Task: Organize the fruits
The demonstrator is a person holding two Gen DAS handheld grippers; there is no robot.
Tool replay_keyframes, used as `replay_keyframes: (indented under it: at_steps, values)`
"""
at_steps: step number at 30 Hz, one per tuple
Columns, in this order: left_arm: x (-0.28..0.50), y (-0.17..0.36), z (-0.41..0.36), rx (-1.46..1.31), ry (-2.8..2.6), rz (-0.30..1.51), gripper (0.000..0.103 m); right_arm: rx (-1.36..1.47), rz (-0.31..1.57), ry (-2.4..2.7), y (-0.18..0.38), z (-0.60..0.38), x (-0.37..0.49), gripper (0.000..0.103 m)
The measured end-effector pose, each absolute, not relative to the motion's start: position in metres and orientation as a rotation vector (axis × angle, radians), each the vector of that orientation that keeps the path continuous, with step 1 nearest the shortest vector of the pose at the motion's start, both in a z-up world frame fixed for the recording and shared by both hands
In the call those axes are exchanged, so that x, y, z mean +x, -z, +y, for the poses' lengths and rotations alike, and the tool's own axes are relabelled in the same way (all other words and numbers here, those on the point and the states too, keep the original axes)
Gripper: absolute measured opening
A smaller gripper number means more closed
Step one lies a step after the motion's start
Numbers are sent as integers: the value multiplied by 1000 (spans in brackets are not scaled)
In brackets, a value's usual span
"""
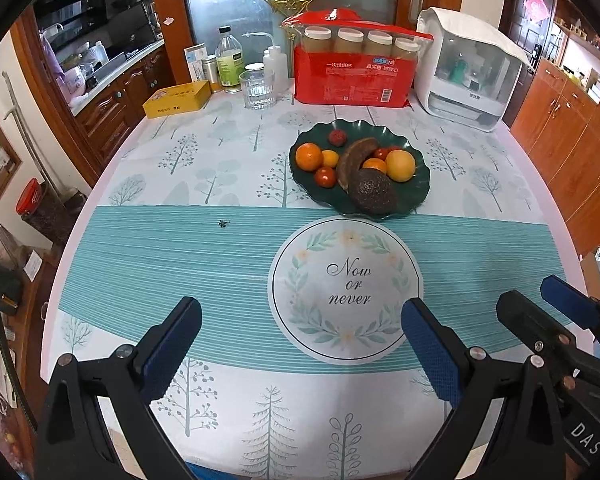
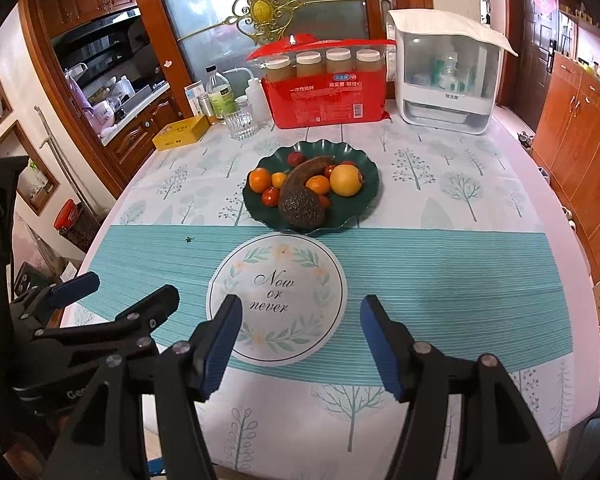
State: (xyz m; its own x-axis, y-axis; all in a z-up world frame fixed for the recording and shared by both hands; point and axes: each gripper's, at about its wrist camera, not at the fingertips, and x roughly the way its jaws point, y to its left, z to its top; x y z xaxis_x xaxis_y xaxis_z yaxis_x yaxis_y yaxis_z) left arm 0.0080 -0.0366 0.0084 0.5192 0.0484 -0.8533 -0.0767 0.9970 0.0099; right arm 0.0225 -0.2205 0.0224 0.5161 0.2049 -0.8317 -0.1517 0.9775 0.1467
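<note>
My tongs over the near edge of the table

My left tongs [image 1: 300, 356] and right tongs [image 2: 300, 344] are wide open and hold nothing; the fruits [image 1: 356, 164] lie on the green plate [image 1: 416, 196] toward the table's far edge.

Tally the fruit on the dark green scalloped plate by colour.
Orange or yellow round fruits: 4
Small red round fruits: at least 3; others may be hidden
Brown curved banana: 1
Dark rough-skinned avocado: 1
Total: at least 9
</note>
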Motion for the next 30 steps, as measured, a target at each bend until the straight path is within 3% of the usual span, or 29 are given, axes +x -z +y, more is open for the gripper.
replay_keyframes:
  at_steps: [30]
  values:
    - [11, -9, -36, -34, -72, 1028, 99, 71, 1021, -203, -22, -223, 28, 62]
